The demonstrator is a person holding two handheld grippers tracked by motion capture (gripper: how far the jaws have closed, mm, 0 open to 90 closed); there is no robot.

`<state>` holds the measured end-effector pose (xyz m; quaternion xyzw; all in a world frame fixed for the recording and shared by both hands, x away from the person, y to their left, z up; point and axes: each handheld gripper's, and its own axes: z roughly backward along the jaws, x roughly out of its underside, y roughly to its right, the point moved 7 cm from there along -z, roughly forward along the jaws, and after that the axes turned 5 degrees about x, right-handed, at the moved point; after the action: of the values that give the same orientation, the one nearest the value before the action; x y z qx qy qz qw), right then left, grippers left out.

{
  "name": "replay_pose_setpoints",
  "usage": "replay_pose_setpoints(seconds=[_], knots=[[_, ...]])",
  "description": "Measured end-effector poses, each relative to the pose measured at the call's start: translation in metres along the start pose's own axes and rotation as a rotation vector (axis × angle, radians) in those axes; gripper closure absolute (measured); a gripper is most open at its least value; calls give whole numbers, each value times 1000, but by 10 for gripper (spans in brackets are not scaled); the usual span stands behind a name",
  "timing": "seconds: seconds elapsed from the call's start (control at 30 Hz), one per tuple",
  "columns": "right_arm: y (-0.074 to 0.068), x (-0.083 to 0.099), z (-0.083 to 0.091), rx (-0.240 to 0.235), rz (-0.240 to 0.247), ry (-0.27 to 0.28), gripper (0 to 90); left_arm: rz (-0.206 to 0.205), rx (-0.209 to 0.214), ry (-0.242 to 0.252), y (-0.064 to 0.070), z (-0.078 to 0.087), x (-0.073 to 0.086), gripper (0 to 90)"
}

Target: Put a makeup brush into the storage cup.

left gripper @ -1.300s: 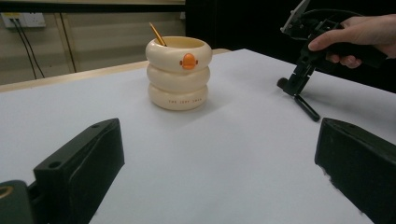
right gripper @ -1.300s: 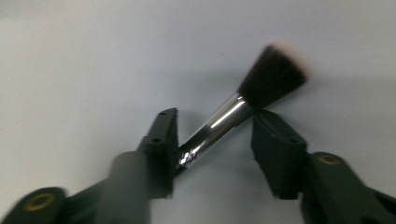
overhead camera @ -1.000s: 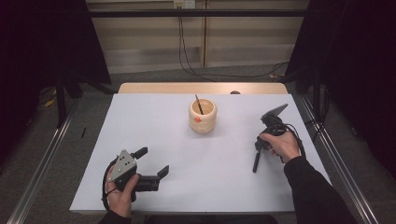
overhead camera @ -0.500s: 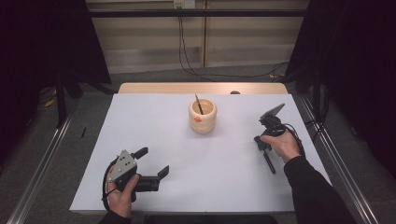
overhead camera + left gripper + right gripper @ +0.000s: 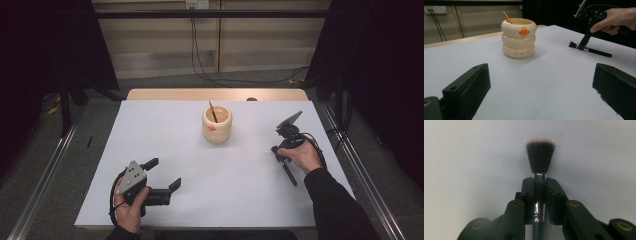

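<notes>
A ringed cup (image 5: 217,124) stands on the desk (image 5: 165,125) at the middle of its far half, a stick (image 5: 213,111) leaning inside it; right of the cup, near the desk's right edge, a brush (image 5: 287,170) lies on the surface, the right claw (image 5: 278,152) closed about it. The left claw (image 5: 165,175) sits at the near left, jaws apart, well away from the cup.

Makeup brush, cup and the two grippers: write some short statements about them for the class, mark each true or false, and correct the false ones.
1. The right gripper is clamped on the metal neck of the makeup brush. True.
2. The left gripper holds the brush. False: its jaws stand wide apart with nothing between them.
3. The cream cup has a thin stick standing in it. True.
4. The cup lies tipped on its side. False: it stands upright on the white table.
5. The brush is already in the cup. False: it is at the table surface, well to the cup's right.
</notes>
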<state>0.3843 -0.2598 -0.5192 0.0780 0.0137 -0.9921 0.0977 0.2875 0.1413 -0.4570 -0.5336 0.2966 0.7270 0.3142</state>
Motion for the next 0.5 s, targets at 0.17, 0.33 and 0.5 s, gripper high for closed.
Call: replay_pose_setpoints(seconds=[0.17, 0.33, 0.5], knots=[[0, 0, 0, -4, 31, 7, 785, -6, 3, -4, 0, 0, 0, 14], [0, 0, 1, 0, 47, 11, 786, -7, 4, -2, -1, 0, 0, 14], [-1, 1, 2, -4, 47, 17, 786, -5, 5, -1, -1, 0, 0, 13]])
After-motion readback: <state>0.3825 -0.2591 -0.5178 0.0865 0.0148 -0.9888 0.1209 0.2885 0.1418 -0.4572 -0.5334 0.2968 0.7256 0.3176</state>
